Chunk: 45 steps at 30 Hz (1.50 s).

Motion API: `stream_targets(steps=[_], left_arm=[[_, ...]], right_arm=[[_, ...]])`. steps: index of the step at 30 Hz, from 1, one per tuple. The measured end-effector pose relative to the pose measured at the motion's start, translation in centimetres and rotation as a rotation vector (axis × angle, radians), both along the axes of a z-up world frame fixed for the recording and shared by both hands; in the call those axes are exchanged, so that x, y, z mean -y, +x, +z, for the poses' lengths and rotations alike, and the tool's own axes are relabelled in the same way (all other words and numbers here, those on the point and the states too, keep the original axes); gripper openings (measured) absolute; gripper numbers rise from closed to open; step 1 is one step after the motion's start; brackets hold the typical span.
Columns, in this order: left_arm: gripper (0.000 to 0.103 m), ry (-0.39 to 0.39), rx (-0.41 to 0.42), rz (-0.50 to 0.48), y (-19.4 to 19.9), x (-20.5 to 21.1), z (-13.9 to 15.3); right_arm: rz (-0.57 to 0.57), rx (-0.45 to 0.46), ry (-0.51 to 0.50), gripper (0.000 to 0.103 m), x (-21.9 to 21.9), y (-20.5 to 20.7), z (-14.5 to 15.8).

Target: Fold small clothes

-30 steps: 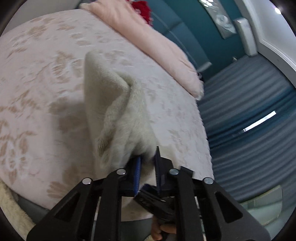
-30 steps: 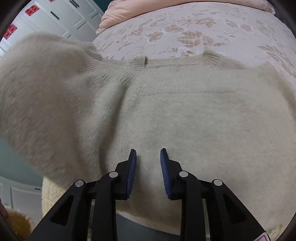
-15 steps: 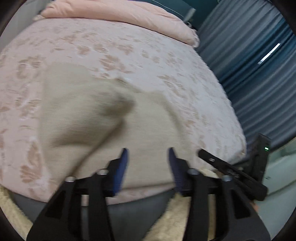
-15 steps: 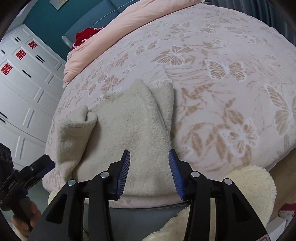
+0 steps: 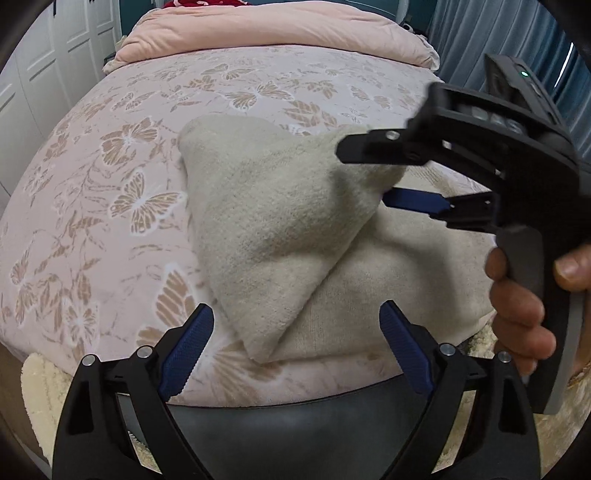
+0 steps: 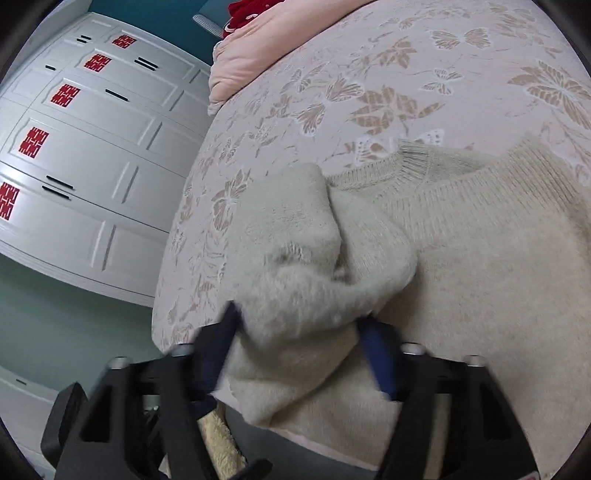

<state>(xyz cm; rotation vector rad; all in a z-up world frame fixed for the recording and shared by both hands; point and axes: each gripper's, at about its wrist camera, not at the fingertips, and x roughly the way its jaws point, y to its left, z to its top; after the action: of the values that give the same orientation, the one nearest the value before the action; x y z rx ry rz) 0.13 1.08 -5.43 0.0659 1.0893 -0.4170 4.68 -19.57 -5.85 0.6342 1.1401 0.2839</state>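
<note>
A cream knitted sweater (image 5: 280, 221) lies on the bed near its front edge, with one sleeve folded over the body. My left gripper (image 5: 295, 350) hovers just above the sweater's near hem. Its jaws are opening wide, with nothing pressed between them. My right gripper (image 5: 364, 175) comes in from the right, held by a person's hand (image 5: 517, 306). Its jaws are closing on the sleeve end, which rises like a tent. In the right wrist view the bunched sleeve (image 6: 314, 266) fills the gap of the right gripper (image 6: 299, 343), beside the ribbed neckline (image 6: 424, 166).
The bed cover (image 5: 110, 184) is pink with a butterfly print. A pink quilt (image 5: 277, 29) lies rolled at the head end. White wardrobe doors (image 6: 74, 166) stand to the left, blue curtains (image 5: 461, 37) to the right. A fluffy cream rug (image 5: 40, 387) lies below the bed edge.
My left gripper let go of the sweater, opened and dropped toward the near hem. My right gripper swung over to the sleeve, took hold of it and lifted it across the body.
</note>
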Motion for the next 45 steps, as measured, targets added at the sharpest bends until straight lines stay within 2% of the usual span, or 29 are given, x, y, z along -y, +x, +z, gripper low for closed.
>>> stream_targets(steps=[1,3,5,7,9,10,11,13,14,15,17,19,22,24,26,29,31,32,34,35,37,38,39,40,42,45], left_arm=[[0.089,0.002,-0.01,0.009,0.1,-0.1,-0.3],[0.089,0.001,-0.023,0.023,0.4,-0.2,-0.7],[0.089,0.007,-0.024,0.031,0.7,-0.1,-1.1],[0.089,0.007,-0.031,0.028,1.1,0.3,-1.6],[0.09,-0.023,-0.065,0.013,1.4,0.8,-2.4],[0.091,-0.037,-0.082,0.004,1.4,1.2,-2.8],[0.091,-0.043,-0.098,-0.005,1.4,1.7,-3.2],[0.09,-0.03,-0.121,-0.031,1.1,3.1,-4.0],[0.09,-0.017,-0.124,-0.041,1.0,3.8,-4.3],[0.09,-0.009,-0.124,-0.053,0.8,4.2,-4.4],[0.09,0.0,-0.123,-0.061,0.5,4.6,-4.2],[0.09,0.005,-0.111,-0.068,0.1,4.3,-3.6],[0.09,-0.017,-0.103,-0.072,-0.2,3.5,-2.4],[0.09,-0.034,-0.105,-0.06,-0.3,2.7,-1.5],[0.092,-0.063,-0.091,-0.024,-0.3,1.5,-0.6],[0.092,-0.098,-0.083,0.05,0.0,-0.5,0.4],[0.092,-0.116,-0.078,0.09,0.4,-1.7,1.1],[0.092,-0.114,-0.065,0.107,0.5,-2.3,1.5],[0.092,-0.107,-0.032,0.137,0.7,-3.5,2.5],[0.092,-0.111,-0.017,0.153,0.8,-4.3,3.1],[0.094,-0.121,0.004,0.184,0.9,-5.6,3.8],[0.094,-0.123,0.011,0.2,1.0,-6.2,3.9],[0.094,-0.125,0.014,0.21,1.1,-6.6,3.9],[0.095,-0.126,0.009,0.218,1.3,-6.8,3.7],[0.095,-0.134,-0.029,0.22,1.8,-6.6,3.0],[0.095,-0.167,-0.057,0.185,1.6,-5.7,2.7]], right_arm=[[-0.011,0.009,0.03,0.011,0.3,0.0,0.4],[-0.055,0.126,0.093,0.009,1.6,-1.7,3.4],[-0.098,0.231,0.084,0.009,3.9,-5.2,7.2],[-0.167,0.284,0.021,0.009,7.3,-9.2,9.7],[-0.257,0.243,-0.094,0.009,10.9,-12.9,9.5],[-0.288,0.185,-0.154,0.009,12.5,-14.2,8.1],[-0.322,0.106,-0.211,0.009,13.9,-15.3,6.0],[-0.36,-0.066,-0.265,0.01,15.9,-16.5,1.1],[-0.385,-0.118,-0.266,0.01,16.6,-17.2,-0.7],[-0.407,-0.129,-0.215,0.01,17.2,-17.7,-1.7],[-0.436,-0.112,-0.105,0.011,18.0,-18.2,-2.2],[-0.431,-0.098,-0.15,0.019,18.3,-18.2,-1.1],[-0.438,-0.052,-0.302,0.031,18.2,-18.9,2.3],[-0.463,0.019,-0.4,0.031,17.7,-19.8,5.2],[-0.391,0.105,-0.392,0.03,16.1,-18.8,7.6],[-0.233,0.193,-0.374,0.03,12.2,-14.3,9.2],[-0.184,0.198,-0.357,0.029,10.8,-10.8,7.6],[-0.179,0.152,-0.349,0.028,10.2,-9.3,5.8],[-0.108,-0.017,-0.291,0.008,7.5,-6.8,0.4],[-0.037,-0.053,-0.305,0.007,4.7,-6.3,-1.7],[0.074,0.018,-0.5,0.008,-1.2,-6.7,-2.9],[0.083,0.05,-0.575,0.008,-2.7,-6.8,-2.7],[0.078,0.053,-0.603,0.008,-3.1,-6.9,-2.5],[0.068,0.05,-0.593,0.007,-2.7,-6.9,-2.0],[0.027,0.052,-0.507,0.007,-0.4,-7.3,-0.2],[-0.072,0.092,-0.315,0.007,4.3,-9.3,3.2]])
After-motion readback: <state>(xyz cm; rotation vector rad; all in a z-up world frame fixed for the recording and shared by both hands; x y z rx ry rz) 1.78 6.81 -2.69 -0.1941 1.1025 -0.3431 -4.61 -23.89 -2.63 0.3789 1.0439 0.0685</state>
